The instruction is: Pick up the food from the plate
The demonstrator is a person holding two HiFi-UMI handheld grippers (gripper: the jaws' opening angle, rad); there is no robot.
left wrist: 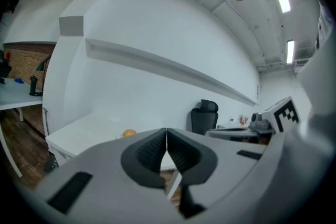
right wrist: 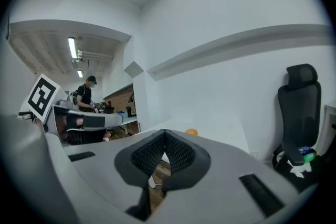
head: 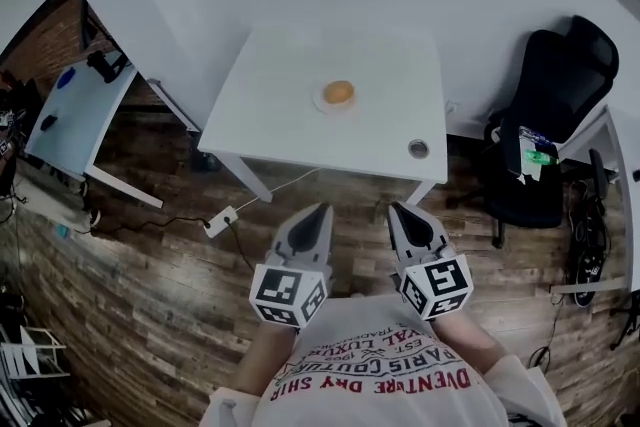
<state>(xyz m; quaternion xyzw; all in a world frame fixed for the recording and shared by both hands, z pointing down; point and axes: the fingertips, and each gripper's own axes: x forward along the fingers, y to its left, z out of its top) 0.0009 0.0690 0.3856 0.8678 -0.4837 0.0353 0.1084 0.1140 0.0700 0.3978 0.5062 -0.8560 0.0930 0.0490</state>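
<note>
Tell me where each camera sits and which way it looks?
Head view: on the person's head, looking steeply down at the white table; shows the left tool, the right tool and the shirt.
Left gripper view: rides the left tool, looking along its shut jaws towards the table.
Right gripper view: rides the right tool, facing likewise, jaws shut.
Shared: all three show the orange food and the black chair.

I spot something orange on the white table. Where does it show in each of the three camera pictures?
Head view: the food on its plate, upper middle, on the white table.
Left gripper view: a small orange blob, low, left of centre.
Right gripper view: an orange dot just right of centre.
Shared landmark: the black office chair, right of the food in every view.
</note>
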